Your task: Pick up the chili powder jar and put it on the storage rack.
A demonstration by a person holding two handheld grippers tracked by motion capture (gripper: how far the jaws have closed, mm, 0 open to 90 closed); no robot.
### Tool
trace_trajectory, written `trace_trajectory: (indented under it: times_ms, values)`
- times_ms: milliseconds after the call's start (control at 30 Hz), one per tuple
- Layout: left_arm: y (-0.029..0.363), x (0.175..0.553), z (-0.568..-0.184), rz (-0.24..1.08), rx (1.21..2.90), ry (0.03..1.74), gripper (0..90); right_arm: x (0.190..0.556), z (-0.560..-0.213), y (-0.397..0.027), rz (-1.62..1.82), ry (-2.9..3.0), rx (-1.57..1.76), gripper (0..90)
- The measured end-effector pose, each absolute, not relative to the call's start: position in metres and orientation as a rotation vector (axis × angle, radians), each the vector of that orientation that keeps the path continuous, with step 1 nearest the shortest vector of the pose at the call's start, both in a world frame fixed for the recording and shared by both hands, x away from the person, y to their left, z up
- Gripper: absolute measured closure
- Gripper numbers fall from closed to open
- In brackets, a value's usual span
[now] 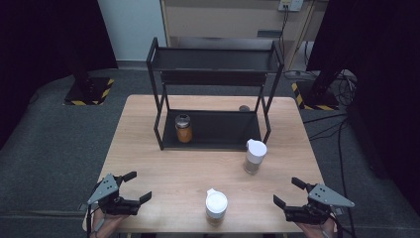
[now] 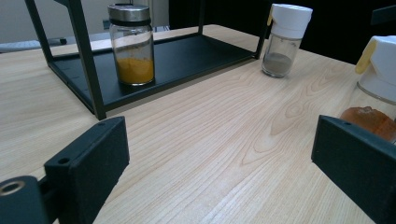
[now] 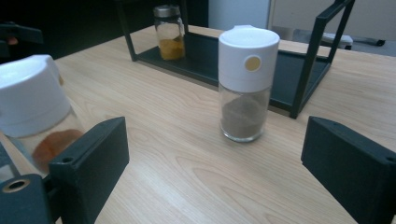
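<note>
Both the left gripper (image 1: 134, 187) and right gripper (image 1: 286, 192) have jaws released, near an unlabelled white-capped jar (image 1: 216, 207).

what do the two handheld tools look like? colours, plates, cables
Both match: the left tool and right tool have black bodies with two blocky black jaws, a grey three-cornered plate with small holes on top, and a dark cable trailing back. The gripper views show matte jaws and a brass-coloured ring at the base.

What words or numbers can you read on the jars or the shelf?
None: no words or numbers can be read.
The jar with yellow powder has no label.
The two white-capped jars have plain caps; one bears only a blank yellow dot.
The black rack is unmarked.
The yellow-and-black stripes on the floor are a pattern, not writing.
</note>
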State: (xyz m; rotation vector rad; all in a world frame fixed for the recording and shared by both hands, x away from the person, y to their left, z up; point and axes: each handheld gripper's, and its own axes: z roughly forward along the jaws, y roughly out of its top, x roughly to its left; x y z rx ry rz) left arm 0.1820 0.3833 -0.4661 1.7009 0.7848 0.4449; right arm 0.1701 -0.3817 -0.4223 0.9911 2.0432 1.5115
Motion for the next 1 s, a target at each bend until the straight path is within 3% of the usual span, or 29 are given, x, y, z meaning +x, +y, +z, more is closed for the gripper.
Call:
trace_trajectory:
  times_ms: [1000]
  values:
    - [0.382,0.182,-0.464,0.443,1.712,0.781,3.4,0.160,-0.378,-0.356,1.603,2.134,0.814,7.1]
